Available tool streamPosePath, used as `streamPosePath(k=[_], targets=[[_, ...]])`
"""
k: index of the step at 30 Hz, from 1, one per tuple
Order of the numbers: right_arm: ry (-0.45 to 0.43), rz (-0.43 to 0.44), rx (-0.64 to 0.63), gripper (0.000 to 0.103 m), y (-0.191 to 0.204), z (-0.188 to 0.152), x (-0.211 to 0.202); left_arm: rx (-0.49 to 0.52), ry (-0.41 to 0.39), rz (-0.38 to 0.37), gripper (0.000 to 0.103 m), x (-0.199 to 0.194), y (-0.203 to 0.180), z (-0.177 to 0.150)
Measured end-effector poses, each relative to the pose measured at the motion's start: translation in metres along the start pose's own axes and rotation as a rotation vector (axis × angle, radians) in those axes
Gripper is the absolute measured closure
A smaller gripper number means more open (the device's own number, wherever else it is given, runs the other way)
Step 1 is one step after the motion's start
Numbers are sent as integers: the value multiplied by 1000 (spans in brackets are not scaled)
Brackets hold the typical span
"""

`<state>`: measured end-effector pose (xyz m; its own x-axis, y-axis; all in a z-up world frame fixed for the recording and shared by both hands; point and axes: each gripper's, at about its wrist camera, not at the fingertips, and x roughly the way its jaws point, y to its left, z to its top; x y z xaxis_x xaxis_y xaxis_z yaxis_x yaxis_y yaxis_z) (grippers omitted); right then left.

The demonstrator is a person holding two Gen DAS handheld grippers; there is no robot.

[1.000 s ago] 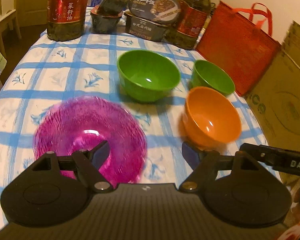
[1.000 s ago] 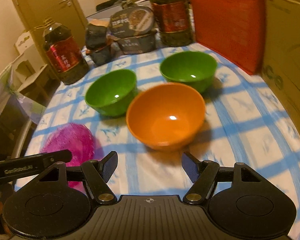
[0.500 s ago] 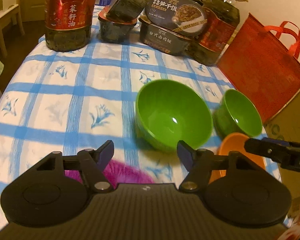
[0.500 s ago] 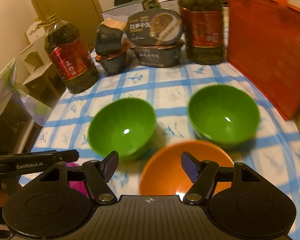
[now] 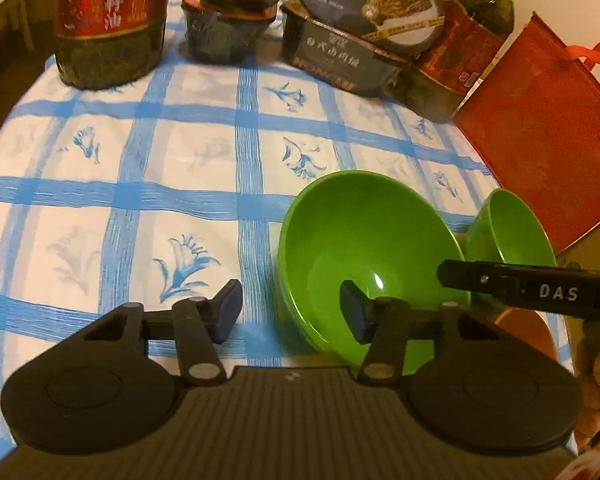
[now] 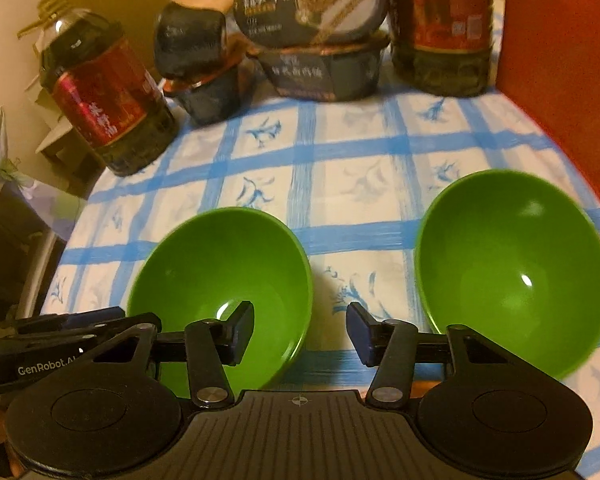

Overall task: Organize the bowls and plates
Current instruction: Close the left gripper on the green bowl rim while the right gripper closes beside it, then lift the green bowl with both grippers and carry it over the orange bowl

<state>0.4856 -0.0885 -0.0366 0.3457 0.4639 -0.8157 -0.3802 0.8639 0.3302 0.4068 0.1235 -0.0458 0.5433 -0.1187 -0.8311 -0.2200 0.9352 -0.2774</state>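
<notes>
Left gripper [image 5: 290, 311]: jaws have just been closing, now part-open and straddling the near-left rim of the left green bowl [image 5: 370, 256]; pads not pressing on it, so not yet a grasp. Right gripper [image 6: 300, 330]: jaws also just closing, part-open, empty, over the tablecloth [image 6: 340, 184] gap between the two bowls; its left finger overlaps the left bowl's right rim.

Judgement: straddling a rim suits a pinch on the thin wall, likely to lift this bowl for nesting.

Right green bowl [image 6: 512, 272] sits upright, apart from the left one. Orange bowl: only a sliver behind the gripper bodies. Oil bottles and food boxes line the far edge.

Both grippers point steeply downward, side by side.
</notes>
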Motion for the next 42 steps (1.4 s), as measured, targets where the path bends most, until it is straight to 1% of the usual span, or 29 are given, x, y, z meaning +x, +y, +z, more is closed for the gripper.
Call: streamPosePath(k=[1,7,8,10,12,14,19,26,28,30,35,42], targets=[[12,4,-3,55,-1,2,5,-1,6,1,60,3,1,1],[62,20,-1,67,-3,3,24,-5,30,-7,73,15,7,5],[69,23,1,70,-3,3,27,-6,33,-5,73,17,7,5],[69,23,9,73,-5,2,30,-4,37,-7,80,19,8,6],[69,31,26,76,-6,2,32,3,41,-14,82,20,8,6],[78,40,38,83,-7,2,35,9,44,-19,85,20,7,6],[80,27,42,89,-8,1,37,32,52,-13,92,21,1,8],[82,14,56,91,-7,-1,33,38,68,-1,93,18,-1,10],[82,19,75,91,-8,-1,30,41,69,-3,93,14,-2,10],[78,20,67,91,-5,-1,24,51,62,-3,93,6,-4,11],[54,17,53,92,9,-2,1,71,41,-8,93,-21,-9,13],[5,-3,20,91,36,-14,-56,106,15,-33,93,-76,-23,3]])
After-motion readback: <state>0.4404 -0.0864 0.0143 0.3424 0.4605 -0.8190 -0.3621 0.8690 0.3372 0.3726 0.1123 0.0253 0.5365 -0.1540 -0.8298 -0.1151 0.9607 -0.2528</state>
